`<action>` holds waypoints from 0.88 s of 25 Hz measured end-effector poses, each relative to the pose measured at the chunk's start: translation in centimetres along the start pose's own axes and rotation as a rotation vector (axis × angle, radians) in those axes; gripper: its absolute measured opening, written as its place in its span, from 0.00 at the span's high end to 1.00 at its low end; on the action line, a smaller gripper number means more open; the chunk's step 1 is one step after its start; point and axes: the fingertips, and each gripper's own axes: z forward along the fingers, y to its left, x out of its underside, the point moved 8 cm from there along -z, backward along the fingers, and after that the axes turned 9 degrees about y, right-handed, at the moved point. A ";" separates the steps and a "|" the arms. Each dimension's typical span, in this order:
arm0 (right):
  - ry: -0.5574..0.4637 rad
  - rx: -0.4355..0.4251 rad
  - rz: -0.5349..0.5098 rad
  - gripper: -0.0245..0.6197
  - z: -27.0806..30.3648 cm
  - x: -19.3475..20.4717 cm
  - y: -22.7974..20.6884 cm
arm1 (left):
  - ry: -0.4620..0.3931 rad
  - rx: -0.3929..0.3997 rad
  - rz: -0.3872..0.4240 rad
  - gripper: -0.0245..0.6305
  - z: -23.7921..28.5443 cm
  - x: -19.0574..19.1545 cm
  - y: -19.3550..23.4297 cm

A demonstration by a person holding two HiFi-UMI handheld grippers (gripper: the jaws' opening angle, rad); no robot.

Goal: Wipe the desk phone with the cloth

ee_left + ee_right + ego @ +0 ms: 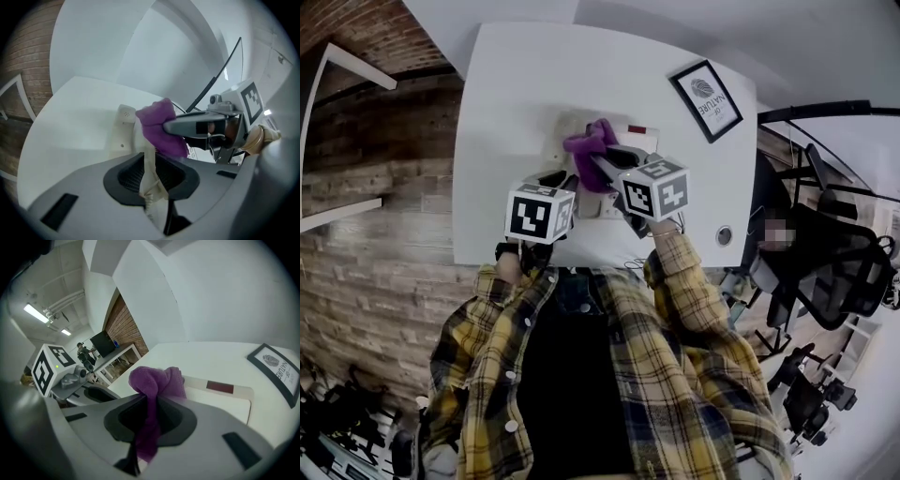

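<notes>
A cream desk phone (630, 137) sits mid-desk; its body (225, 397) carries a dark red strip. My right gripper (149, 401) is shut on a purple cloth (154, 379), which bunches above the jaws just over the phone's near end. In the head view the cloth (591, 142) lies over the phone's left part. My left gripper (151, 174) is shut on the cream handset (123, 129), which runs up and left from the jaws. The cloth (160, 127) and the right gripper (172, 125) touch the handset's right side. Both grippers (567, 180) (602, 165) meet at the phone.
The white desk (516, 94) has a framed picture (706, 99) at its back right and a round cable grommet (724, 235) near the front right. A brick wall (366, 187) stands left. Black office chairs (825, 272) stand to the right.
</notes>
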 end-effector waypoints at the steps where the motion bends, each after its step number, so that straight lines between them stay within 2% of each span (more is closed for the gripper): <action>1: 0.004 -0.001 -0.002 0.87 0.0 0.4 0.3 | -0.003 0.000 -0.004 0.84 -0.2 0.1 0.2; 9: 0.028 -0.019 0.008 0.87 -0.1 4.3 2.5 | -0.038 0.008 0.004 0.84 -2.2 -0.1 0.5; 22: 0.066 -0.046 0.073 0.87 -0.2 8.7 4.8 | -0.028 0.020 0.050 0.84 -2.6 0.2 -0.1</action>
